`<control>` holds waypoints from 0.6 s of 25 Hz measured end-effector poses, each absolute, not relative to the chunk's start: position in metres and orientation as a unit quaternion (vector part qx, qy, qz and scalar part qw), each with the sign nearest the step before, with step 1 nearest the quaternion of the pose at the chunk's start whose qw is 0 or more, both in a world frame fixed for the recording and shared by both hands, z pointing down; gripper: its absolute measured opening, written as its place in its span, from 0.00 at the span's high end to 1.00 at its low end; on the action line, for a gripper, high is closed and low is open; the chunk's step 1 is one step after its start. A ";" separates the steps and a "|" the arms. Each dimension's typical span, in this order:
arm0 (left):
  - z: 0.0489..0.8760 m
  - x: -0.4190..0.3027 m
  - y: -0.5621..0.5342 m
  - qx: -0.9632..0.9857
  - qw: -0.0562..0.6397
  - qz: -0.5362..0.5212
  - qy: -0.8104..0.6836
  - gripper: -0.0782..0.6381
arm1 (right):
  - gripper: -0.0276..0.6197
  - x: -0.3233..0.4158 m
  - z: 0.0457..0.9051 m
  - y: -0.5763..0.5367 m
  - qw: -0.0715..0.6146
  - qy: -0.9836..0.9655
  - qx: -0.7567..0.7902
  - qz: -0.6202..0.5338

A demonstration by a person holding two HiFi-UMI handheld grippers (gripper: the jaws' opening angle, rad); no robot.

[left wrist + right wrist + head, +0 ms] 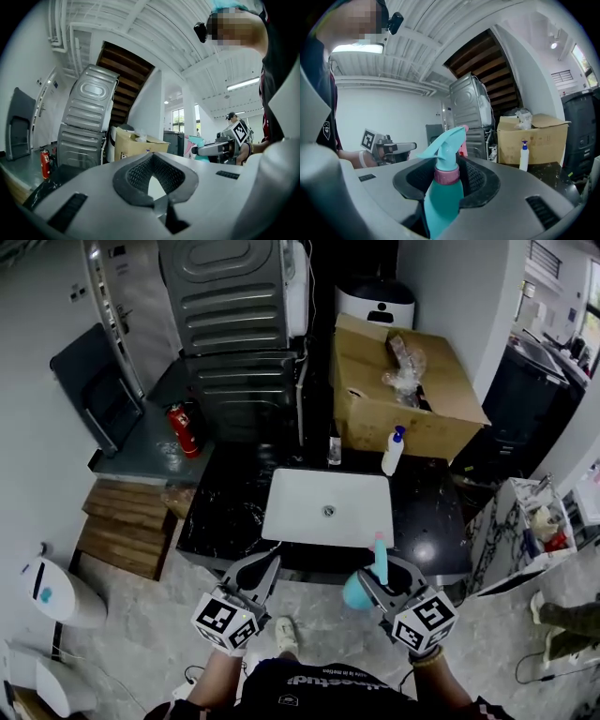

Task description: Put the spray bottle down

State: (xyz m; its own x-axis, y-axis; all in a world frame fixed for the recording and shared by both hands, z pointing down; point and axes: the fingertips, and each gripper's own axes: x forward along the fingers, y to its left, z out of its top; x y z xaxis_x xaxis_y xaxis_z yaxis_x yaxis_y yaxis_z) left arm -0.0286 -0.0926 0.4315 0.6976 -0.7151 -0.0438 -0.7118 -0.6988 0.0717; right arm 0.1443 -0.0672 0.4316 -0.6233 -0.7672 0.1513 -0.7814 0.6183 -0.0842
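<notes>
- The spray bottle [444, 194] stands upright in your right gripper [376, 584], just in front of the near right corner of the sink [309, 486] and not yet over it.
- The right gripper's fingers are pinched on the teal body just below the pink collar. The trigger head pokes up above them.
- Your left gripper [259, 576] hangs in front of the sink's near left corner. Its fingers are spread with nothing between them.
- Handling: this looks like a thin plastic bottle, so it is probably light and a little springy under a squeeze. I cannot tell how much liquid is inside; if it is part full, the weight will sit low and may slosh.
- The smooth plastic is likely slippery, and the body seems to taper toward the collar, so a loose grip could let it slide down.
- Where to hold: staying just under the collar looks sound, since the shoulder acts as a stop. Keep the fingers off the trigger, or it may spray.
- It is tall with a narrow base, so it will probably tip easily. Set it down flat on the counter [223, 514] beside the sink, away from the pump bottle [393, 452] behind the sink, and release only once the base is fully seated.
</notes>
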 end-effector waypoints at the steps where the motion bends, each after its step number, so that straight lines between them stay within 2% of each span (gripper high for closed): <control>1: 0.432 -0.037 -0.107 0.922 0.025 -0.034 -0.385 0.87 | 0.68 0.136 0.431 -0.082 0.048 -0.897 0.433 0.074; 8: 0.415 -0.102 -0.200 0.922 0.006 -0.037 -0.385 0.87 | 0.68 0.071 0.408 -0.182 0.041 -0.894 0.443 0.058; 15: 0.408 -0.153 -0.258 0.924 0.001 -0.040 -0.380 0.87 | 0.68 0.018 0.407 -0.236 0.035 -0.891 0.447 0.062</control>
